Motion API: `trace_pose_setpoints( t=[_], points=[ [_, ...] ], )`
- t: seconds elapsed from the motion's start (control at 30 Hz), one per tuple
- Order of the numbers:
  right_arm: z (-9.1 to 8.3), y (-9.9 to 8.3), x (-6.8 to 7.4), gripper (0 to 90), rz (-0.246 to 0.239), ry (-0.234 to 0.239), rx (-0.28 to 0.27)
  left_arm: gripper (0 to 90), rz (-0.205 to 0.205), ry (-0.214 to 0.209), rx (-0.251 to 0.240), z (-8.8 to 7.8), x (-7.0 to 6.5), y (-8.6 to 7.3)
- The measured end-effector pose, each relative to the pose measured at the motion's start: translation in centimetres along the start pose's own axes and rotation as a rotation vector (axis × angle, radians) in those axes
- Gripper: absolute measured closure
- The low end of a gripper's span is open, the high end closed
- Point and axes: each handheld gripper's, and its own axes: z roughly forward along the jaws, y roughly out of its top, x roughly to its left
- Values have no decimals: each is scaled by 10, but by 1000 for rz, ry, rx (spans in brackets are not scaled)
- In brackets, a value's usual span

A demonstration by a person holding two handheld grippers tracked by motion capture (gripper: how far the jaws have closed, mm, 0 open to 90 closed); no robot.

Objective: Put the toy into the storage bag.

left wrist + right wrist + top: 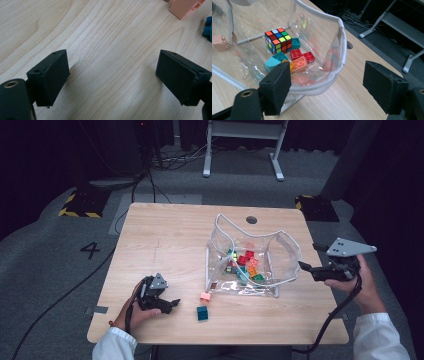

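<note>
In the high view, a clear pouch point(280, 251) stands open on the right half of the bench point(165, 240), with coloured bricks point(245, 262) heaped inside it. The right gripper point(309, 268) is held just beside the pouch's right wall, apart from it, its fingers spread and empty. The left gripper point(170, 304) rests low on the bench near the front edge, well apart from the pouch. A pink brick point(205, 296) lies on the bench just outside the pouch's front corner, and a teal brick point(202, 313) sits close in front of it, between the left gripper and the pouch.

In the left gripper view, the gripper's point(112, 75) fingers point(50, 75) stand wide with bare wood between them. The pink brick point(186, 8) shows at the top right, and the teal brick point(208, 27) at the right edge.

In the right gripper view, the gripper's point(332, 92) fingers point(277, 87) are wide and grip nothing; the pouch's point(342, 47) white rim curves between them without touching the pads. Inside lie a colour cube point(277, 40), a red brick point(302, 55), an orange brick point(299, 64) and teal bricks point(274, 61). The pink brick point(219, 42) shows through the plastic at far left.
</note>
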Motion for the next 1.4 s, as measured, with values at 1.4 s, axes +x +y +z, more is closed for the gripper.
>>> trace_pose_setpoints(
  t=[1.4],
  points=[
    [47,-111,81,260,96,268,97,117,-3,-3,3,0,0,0]
  ],
)
